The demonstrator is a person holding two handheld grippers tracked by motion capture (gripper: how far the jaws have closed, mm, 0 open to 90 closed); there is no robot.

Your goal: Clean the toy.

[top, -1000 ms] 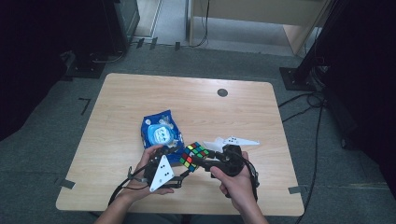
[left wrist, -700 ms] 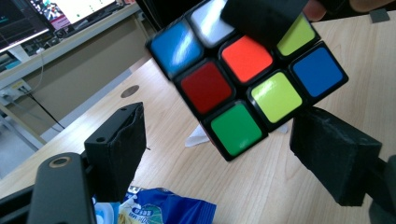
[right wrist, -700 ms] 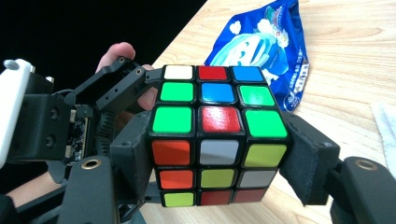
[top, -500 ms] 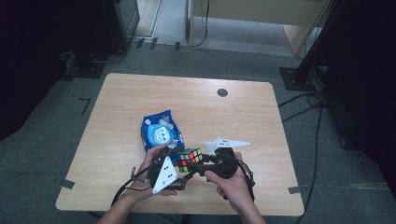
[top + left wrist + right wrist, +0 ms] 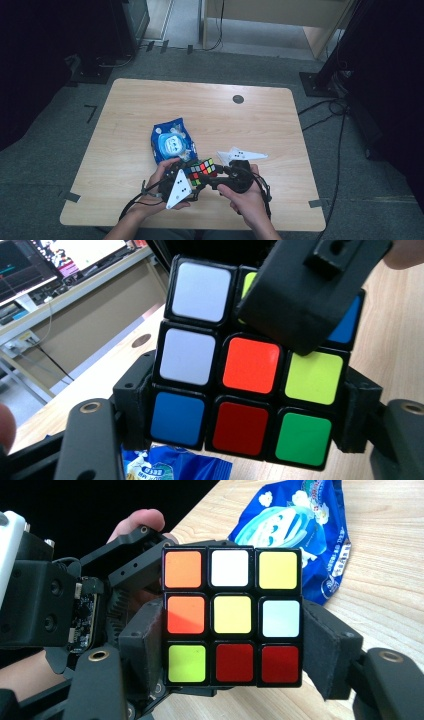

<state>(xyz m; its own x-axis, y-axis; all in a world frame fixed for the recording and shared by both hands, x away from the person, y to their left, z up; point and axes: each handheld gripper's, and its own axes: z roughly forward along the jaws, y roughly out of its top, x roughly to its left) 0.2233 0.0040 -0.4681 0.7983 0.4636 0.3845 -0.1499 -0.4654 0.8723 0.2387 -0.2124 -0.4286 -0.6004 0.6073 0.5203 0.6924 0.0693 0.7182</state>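
You've got the puzzle cube up off the table, near its front edge, pinned between both tools. Your left tool has just been closing in, and in the left gripper view its two black pads sit against the cube's lowest row, one beside the blue tile, one beside the green. That reads as a grip on the cube. Your right tool clamps the cube too: in the right gripper view the pads press on both sides of the middle and bottom rows, with orange, white and yellow tiles across the top row facing the camera.

From the high view the two tools meet at the cube from opposite sides, left tool coming in from the left, right tool from the right, your hands close together (the white three-cornered plates stick out, one low by your left hand, one beyond your right).

In the left gripper view one of the right tool's jaws crosses the cube's upper right corner, covering part of the top row.

The blue wipes packet lies flat on the table just beyond the cube, apart from both tools.
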